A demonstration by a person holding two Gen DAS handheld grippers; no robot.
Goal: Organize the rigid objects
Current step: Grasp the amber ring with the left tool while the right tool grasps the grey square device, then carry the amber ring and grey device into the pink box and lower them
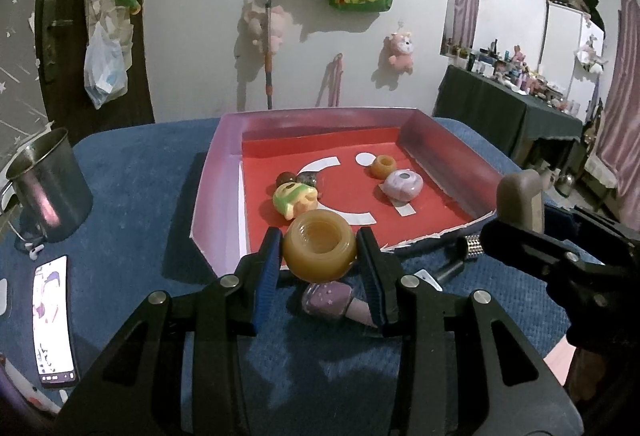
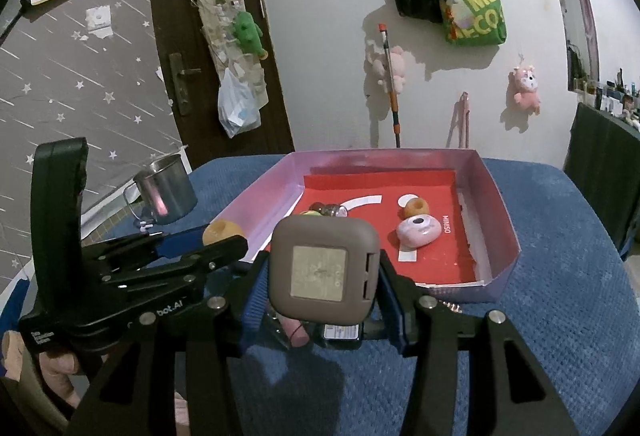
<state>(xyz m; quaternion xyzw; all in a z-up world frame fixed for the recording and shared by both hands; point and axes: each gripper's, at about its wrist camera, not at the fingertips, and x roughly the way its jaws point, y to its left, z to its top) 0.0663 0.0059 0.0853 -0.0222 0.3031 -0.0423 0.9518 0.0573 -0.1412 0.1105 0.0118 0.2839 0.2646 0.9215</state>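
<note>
My left gripper (image 1: 319,256) is shut on an amber ring-shaped jar (image 1: 319,251), held above the blue cloth just in front of the pink box (image 1: 224,171). My right gripper (image 2: 322,276) is shut on a taupe square compact case (image 2: 323,272), lifted near the box's front edge. Inside the box on its red floor lie a small amber ring (image 1: 383,165), a lilac donut-shaped piece (image 1: 403,185), a green-yellow figure (image 1: 294,197) and two dark beads (image 1: 298,177). A purple bottle (image 1: 332,302) lies on the cloth under the left gripper.
A steel mug (image 1: 46,183) stands at the left of the blue-covered table (image 1: 140,195), with a lit phone (image 1: 54,320) near the front left edge. A pink stick (image 2: 295,332) and a small dark item (image 2: 340,334) lie under the right gripper. A metal roller (image 1: 472,248) rests by the box's torn corner.
</note>
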